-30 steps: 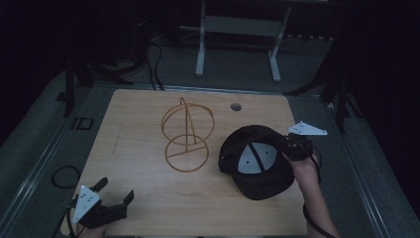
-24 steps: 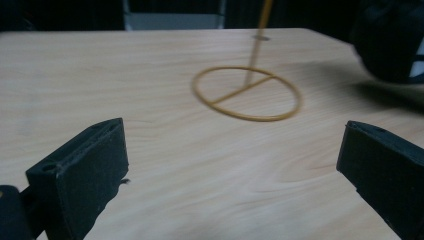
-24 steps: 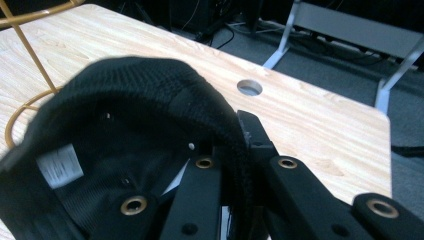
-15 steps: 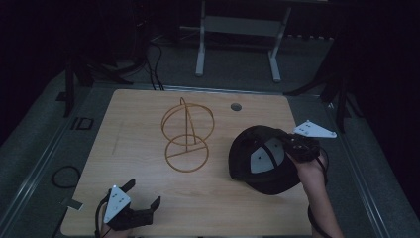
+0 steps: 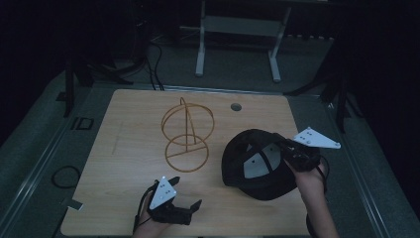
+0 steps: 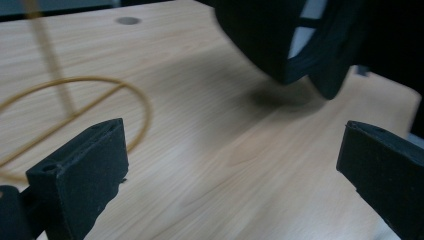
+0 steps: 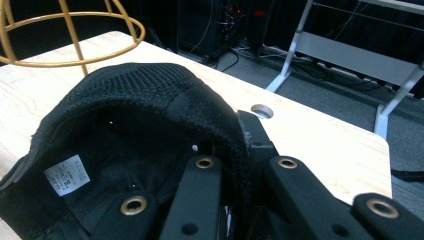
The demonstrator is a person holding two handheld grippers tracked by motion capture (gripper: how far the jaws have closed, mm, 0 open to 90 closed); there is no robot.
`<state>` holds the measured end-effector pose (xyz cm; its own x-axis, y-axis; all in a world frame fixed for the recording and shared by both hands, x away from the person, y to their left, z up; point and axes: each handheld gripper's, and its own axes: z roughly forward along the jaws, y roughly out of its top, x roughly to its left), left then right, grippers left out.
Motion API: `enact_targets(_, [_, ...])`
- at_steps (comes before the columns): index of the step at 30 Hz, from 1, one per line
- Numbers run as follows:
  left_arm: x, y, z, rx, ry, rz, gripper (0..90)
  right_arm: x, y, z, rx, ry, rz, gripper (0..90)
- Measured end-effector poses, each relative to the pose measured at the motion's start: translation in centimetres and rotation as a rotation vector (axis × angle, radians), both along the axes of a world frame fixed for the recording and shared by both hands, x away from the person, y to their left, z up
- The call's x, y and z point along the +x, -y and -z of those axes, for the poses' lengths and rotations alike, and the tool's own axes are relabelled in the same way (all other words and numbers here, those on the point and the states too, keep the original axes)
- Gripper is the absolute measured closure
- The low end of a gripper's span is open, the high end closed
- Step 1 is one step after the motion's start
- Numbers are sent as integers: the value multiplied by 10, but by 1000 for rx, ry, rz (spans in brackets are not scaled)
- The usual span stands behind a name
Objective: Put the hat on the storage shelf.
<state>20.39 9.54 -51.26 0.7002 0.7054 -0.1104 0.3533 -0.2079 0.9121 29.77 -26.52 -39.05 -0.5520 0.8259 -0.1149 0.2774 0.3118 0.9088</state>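
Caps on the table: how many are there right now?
1. A black cap at the table's right side, clamped at its rim by the right gripper, beside the gold wire stand. No other cap is visible; nothing looks able to hide one.

The left gripper (image 5: pixel 190 210) is held low with its jaws wide apart. The right gripper (image 5: pixel 285 148) is squeezed tight together.

One black cap (image 5: pixel 257 163) — one gold wire stand (image 5: pixel 187 134) — two hand-held grippers.
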Motion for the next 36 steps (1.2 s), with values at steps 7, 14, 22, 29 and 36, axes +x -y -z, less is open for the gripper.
enact_targets(7, [10, 34, -10, -16, 20, 49, 32, -4, -5, 1, 2, 2, -13, 877])
enact_targets(14, [30, 60, -12, 5, -4, 52, 83, -7, -8, 3, 23, 4, -35, 878])
enact_targets(22, [42, 63, -14, -31, 6, 62, 212, -17, -11, 0, 33, 13, -100, 877])
enact_targets(29, [39, 58, -22, -44, 74, 22, 521, -27, -17, -2, 18, 33, -156, 877])
enact_targets(36, [39, 54, -32, -31, 115, -68, 853, -34, -18, 2, 11, 26, -158, 877])
